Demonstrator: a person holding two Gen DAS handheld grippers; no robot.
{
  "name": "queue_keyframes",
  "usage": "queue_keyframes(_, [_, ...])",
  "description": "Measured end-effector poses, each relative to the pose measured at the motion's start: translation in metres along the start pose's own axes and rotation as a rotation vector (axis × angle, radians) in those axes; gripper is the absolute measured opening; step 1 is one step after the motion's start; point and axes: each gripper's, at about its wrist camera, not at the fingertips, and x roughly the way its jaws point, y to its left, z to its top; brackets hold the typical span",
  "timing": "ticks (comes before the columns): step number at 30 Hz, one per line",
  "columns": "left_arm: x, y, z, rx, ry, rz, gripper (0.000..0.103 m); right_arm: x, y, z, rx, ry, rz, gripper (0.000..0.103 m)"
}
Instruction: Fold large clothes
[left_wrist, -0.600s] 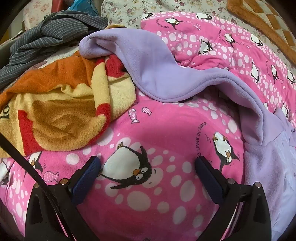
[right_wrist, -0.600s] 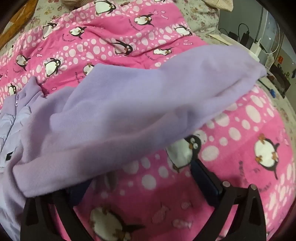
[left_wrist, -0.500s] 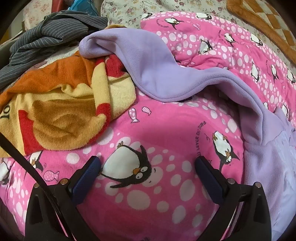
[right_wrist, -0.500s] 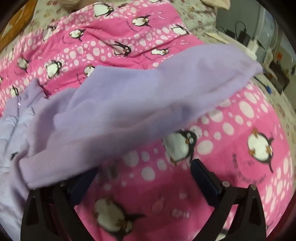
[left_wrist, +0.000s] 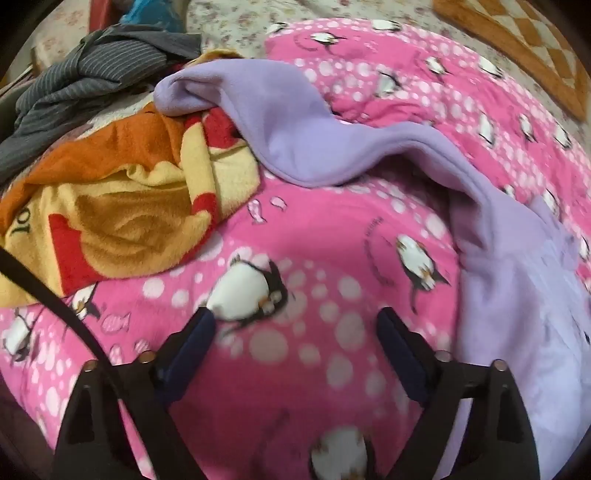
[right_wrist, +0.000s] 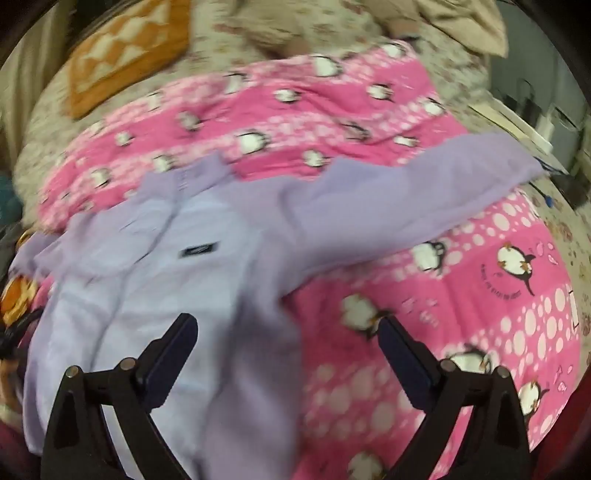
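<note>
A lilac fleece jacket (right_wrist: 155, 280) lies front up on a pink penguin blanket (right_wrist: 480, 302). One sleeve (right_wrist: 424, 192) stretches out to the right in the right wrist view. The other sleeve (left_wrist: 295, 122) runs up and left in the left wrist view, its cuff resting on an orange and yellow towel (left_wrist: 122, 206). My left gripper (left_wrist: 295, 328) is open and empty above the pink blanket (left_wrist: 314, 251), left of the jacket body (left_wrist: 517, 295). My right gripper (right_wrist: 288, 332) is open and empty over the jacket's lower right part.
A grey striped garment (left_wrist: 88, 70) is heaped at the back left beside the towel. An orange checked cushion (right_wrist: 125, 55) lies on the floral bedsheet (right_wrist: 229, 40) behind the blanket. Cables and devices (right_wrist: 546, 122) sit at the far right.
My right gripper has pulled back and swung left, so the whole jacket front now shows instead of only the sleeve. My left gripper has shifted slightly forward over the blanket.
</note>
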Motion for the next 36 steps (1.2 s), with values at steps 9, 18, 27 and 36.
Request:
queue_keyframes(9, [-0.076, -0.020, -0.028, 0.122, -0.040, -0.081, 0.057, -0.075, 0.041, -0.021, 0.008, 0.057, 0.334, 0.100])
queue_keyframes(18, [-0.127, -0.058, -0.035, 0.196, -0.089, -0.176, 0.057, -0.118, 0.064, -0.017, -0.030, -0.048, 0.224, 0.100])
queue_keyframes(27, [-0.124, -0.103, -0.055, 0.263, -0.089, -0.175, 0.057, -0.072, 0.100, -0.014, -0.087, -0.070, 0.147, 0.100])
queue_keyframes(36, [-0.103, -0.128, -0.060, 0.281, -0.110, -0.145, 0.057, -0.012, 0.145, -0.014, -0.138, -0.045, 0.125, 0.100])
